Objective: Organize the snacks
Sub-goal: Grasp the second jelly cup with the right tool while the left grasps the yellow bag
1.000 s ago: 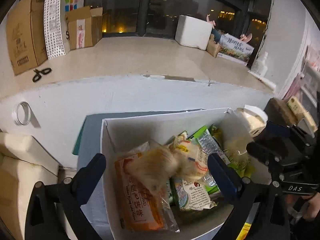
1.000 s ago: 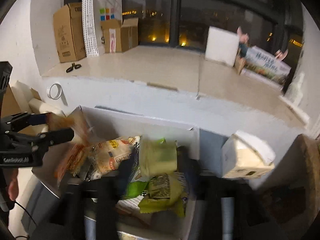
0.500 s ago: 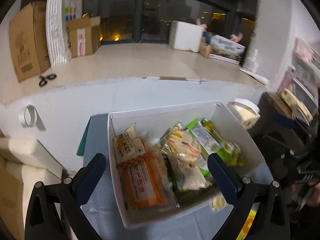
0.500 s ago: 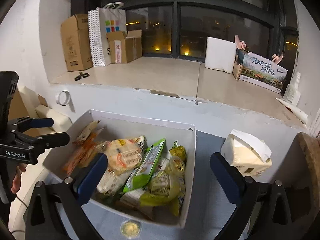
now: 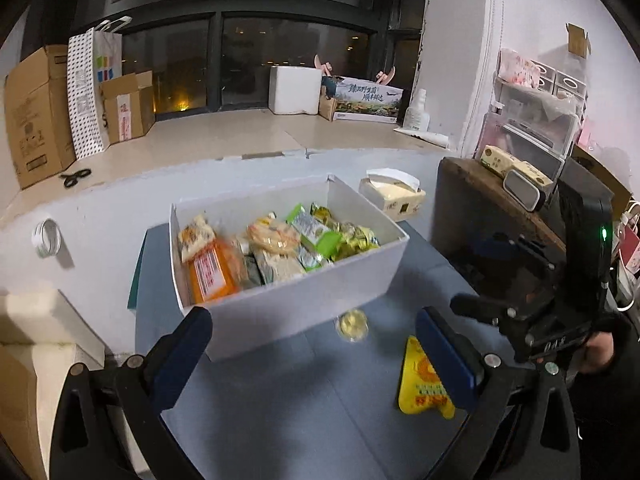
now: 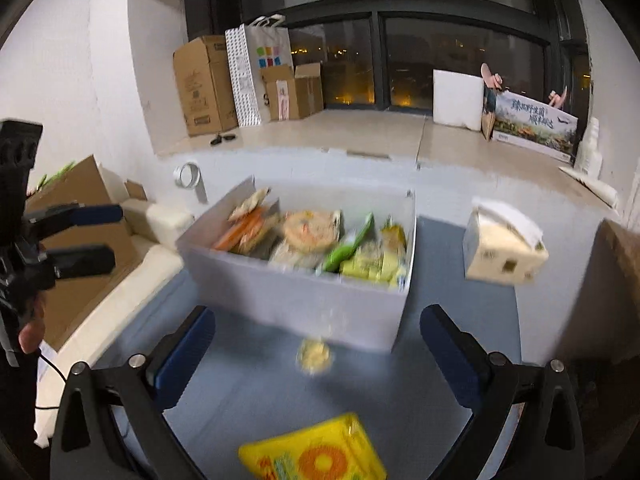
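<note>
Now both grippers' fingers gape empty before a white box (image 5: 312, 300) crammed with colourful snack packets (image 5: 276, 248).

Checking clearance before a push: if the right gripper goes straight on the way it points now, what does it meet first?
Probably the small round gold snack on the blue mat, lying between the open fingers of the right gripper. Just behind it stands the near wall of the white box. The frame is blurred, so depth is uncertain.

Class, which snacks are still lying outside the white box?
Two: the yellow packet and the small round gold snack, both on the blue table before the white box.
</note>
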Demonstrator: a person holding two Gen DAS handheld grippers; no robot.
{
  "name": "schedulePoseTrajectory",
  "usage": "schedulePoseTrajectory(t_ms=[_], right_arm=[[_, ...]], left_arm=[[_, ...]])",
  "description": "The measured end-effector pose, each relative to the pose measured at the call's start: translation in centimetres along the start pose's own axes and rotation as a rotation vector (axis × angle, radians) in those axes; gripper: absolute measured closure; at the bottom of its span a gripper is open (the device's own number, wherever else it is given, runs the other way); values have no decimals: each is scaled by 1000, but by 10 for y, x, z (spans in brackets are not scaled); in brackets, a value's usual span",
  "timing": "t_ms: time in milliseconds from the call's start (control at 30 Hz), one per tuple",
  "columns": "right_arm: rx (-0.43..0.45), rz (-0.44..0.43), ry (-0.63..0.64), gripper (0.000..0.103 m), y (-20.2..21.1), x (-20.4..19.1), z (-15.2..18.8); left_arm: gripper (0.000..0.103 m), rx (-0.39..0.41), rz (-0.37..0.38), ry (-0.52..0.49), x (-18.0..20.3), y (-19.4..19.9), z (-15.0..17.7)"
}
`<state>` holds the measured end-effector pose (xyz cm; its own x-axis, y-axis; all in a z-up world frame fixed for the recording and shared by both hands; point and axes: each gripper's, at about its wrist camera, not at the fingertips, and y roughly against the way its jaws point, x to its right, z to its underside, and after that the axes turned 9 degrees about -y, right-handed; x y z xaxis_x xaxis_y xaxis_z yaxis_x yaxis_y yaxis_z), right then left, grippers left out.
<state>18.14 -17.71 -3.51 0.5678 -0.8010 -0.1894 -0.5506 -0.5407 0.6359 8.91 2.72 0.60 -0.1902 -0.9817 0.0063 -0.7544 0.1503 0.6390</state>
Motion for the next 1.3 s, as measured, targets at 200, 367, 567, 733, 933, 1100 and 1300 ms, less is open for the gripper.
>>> schedulePoseTrajectory(t_ms=[200,367,567,733,933,1100,1300], right_arm=[[-50,-8,-46,0,-1,5,56],[-125,-29,-45,0,-29,8,78],[-179,-27,3,0,-83,1,64],[-231,-26,-24,0,-125,6,48],[-288,6,14,26,-156,0,49],[-300,61,38,62,-161,-2,52],[-269,26,3,62,-135,5,47]], left_arm=[[0,-16,-8,30,15,-5,28],[0,-5,-17,63,14,1,42],[0,2,-34,88,6,7,49],[0,-9,-58,91,4,6,52],[0,-26,-59,97,3,4,58],[0,-32,-59,92,5,3,60],[0,-43,-45,78,8,-1,59]])
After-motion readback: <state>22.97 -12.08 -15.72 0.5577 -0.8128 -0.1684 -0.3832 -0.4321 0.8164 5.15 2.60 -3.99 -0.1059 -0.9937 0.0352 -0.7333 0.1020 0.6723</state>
